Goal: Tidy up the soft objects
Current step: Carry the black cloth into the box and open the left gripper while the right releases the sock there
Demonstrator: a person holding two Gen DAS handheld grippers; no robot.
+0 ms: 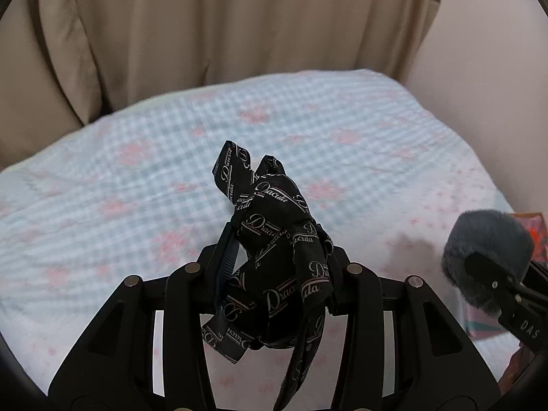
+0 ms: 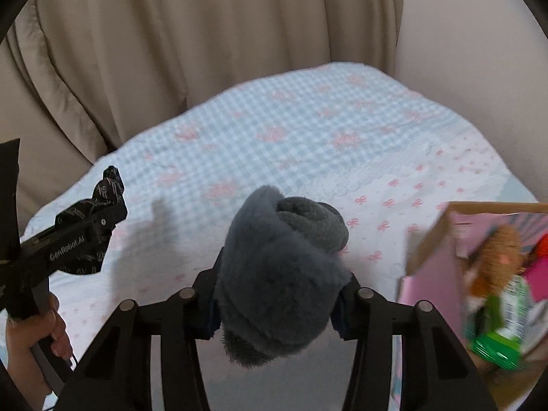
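Left gripper [image 1: 274, 260]: jaws squeezed on the black Dracula scarf [image 1: 274, 257], above the bed [image 1: 102, 178].
Right gripper [image 2: 279, 294]: jaws squeezed on the fuzzy grey hat [image 2: 281, 274].
Tip: hold tight, carry both to the box [image 2: 441, 267].

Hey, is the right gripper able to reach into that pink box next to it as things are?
Probably yes. The pink box lies open close beside the right gripper, nothing between them, though the gripper is already shut on a grey fuzzy roll.

Bed cover [image 2: 308, 130]: blue gingham with pink motifs. Beige curtain [image 2: 171, 51] hangs behind the bed cover. Plain wall [image 2: 479, 68], apparently, right of the curtain.
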